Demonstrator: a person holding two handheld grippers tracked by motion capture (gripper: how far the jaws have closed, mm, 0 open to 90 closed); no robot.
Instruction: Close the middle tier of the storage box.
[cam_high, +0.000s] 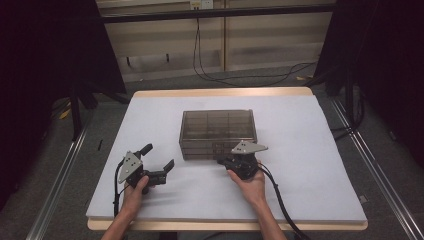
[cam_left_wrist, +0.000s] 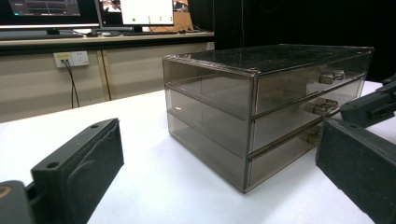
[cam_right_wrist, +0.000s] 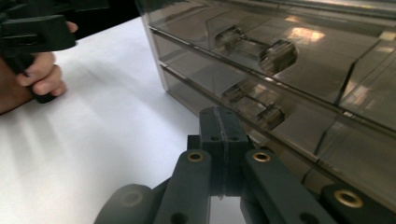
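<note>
A smoky clear box of three drawers (cam_high: 218, 131) stands at the middle of the white table, its handles facing the person. My right gripper (cam_high: 222, 161) is shut with its jaws pressed flat together and nothing showing between them. Its tips (cam_right_wrist: 224, 121) sit low, just in front of the drawer fronts (cam_right_wrist: 280, 70), below the middle drawer's handle (cam_right_wrist: 254, 105). My left gripper (cam_high: 160, 156) is held open at the front left, apart from the box. The box's corner (cam_left_wrist: 261, 107) lies beyond its wide-set jaws. The right gripper (cam_left_wrist: 369, 105) also shows at that view's right edge.
The white cloth (cam_high: 310, 165) covers the table out to a wooden rim. Black cables (cam_high: 210, 70) lie on the floor behind, and metal rails (cam_high: 370, 165) run along both sides. A desk with monitors (cam_left_wrist: 93, 18) stands beyond the table.
</note>
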